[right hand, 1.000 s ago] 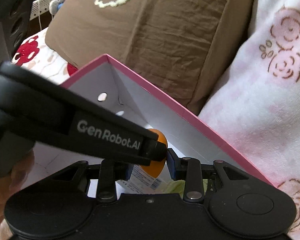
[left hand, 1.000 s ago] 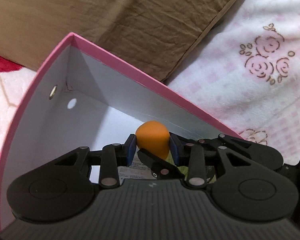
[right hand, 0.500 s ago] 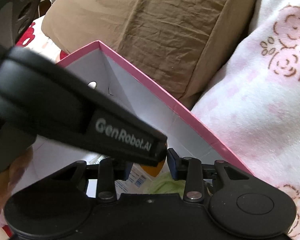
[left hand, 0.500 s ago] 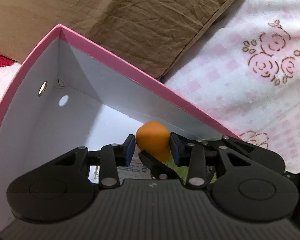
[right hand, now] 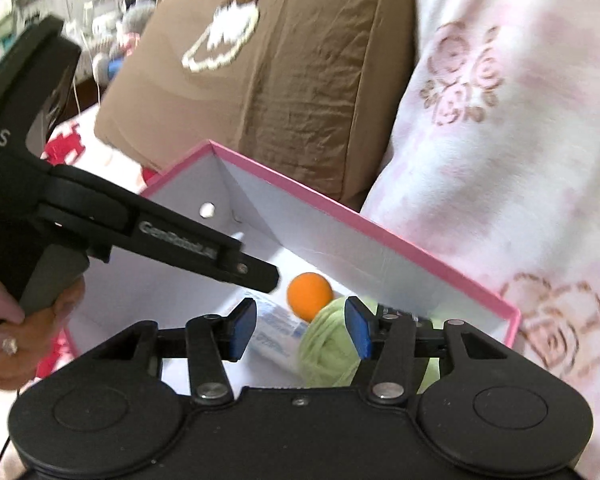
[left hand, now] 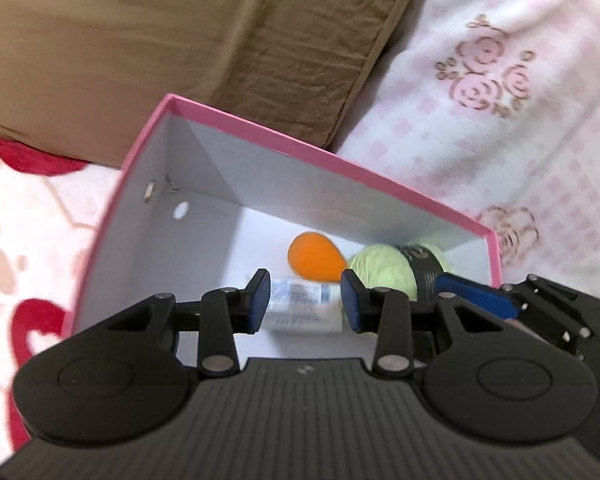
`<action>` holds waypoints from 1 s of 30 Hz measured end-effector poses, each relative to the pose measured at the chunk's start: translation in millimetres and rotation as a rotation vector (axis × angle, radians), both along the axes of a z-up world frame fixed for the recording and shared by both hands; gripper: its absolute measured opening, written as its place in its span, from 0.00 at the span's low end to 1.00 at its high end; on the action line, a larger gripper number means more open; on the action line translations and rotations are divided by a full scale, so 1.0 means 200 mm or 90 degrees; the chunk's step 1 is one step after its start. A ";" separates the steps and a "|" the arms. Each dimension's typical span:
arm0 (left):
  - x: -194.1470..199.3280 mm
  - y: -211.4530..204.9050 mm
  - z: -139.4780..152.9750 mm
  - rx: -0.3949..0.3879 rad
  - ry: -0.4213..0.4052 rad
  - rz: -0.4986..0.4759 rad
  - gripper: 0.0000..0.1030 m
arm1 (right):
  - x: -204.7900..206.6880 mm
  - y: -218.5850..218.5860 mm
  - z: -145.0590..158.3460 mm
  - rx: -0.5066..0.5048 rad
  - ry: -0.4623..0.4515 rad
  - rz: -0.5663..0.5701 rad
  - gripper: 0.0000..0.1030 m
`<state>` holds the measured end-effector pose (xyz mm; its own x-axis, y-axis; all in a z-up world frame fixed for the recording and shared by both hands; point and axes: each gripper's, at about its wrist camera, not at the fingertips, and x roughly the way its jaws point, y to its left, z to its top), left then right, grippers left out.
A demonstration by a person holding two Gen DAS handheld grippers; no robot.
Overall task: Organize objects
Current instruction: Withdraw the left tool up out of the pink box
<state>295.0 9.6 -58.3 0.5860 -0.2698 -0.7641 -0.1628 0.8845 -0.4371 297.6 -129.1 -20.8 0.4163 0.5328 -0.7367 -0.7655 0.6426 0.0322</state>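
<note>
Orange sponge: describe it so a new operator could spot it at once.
Find the pink box with white walls, lying on the bedding by the brown pillow. On its floor against the far wall lies the orange sponge, left of the green yarn and beyond the white packet. It is the only smooth, orange, teardrop-shaped thing in there.

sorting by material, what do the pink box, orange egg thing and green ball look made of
Pink box: likely cardboard, matte, thin folded walls, white inside. Orange egg-shaped thing: probably foam or soft rubber, smooth and matte, no shine. Green ball: yarn, wound strands visible, dark paper band.
</note>
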 end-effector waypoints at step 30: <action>-0.83 0.08 0.55 0.071 -0.043 -0.124 0.68 | -0.73 -0.26 0.38 0.048 -0.032 -0.045 0.87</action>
